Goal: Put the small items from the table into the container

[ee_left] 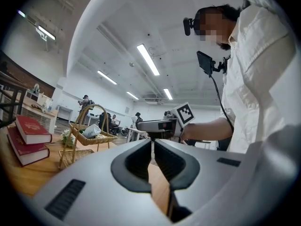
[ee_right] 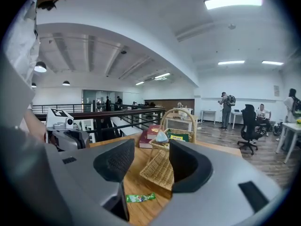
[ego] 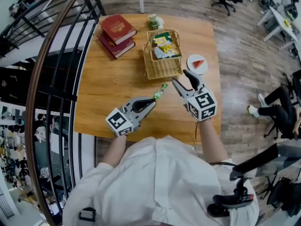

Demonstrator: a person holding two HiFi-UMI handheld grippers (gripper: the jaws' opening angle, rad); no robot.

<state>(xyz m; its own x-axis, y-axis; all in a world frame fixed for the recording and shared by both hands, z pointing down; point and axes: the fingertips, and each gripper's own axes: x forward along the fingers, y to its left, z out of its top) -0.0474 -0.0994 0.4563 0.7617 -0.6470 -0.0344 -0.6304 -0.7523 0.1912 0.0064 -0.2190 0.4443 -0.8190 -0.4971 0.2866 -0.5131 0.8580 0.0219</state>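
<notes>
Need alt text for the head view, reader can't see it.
From above: a person in a white shirt holds the left hand-held gripper shut and the right hand-held gripper open over a wooden table. A green packet lies between their tips, near a filled wicker basket, red books and a plate.

The head view looks steeply down from above the person (ego: 155, 182) onto the table (ego: 108, 88), taking in the left gripper (ego: 151, 101), the right gripper (ego: 180, 77) and the basket (ego: 162, 66). The left gripper view sits low over the tabletop, facing level across at the right gripper. The right gripper view, close behind its jaws, tilts slightly down toward the basket. All 3 views share the basket and books (ego: 116, 34).
</notes>
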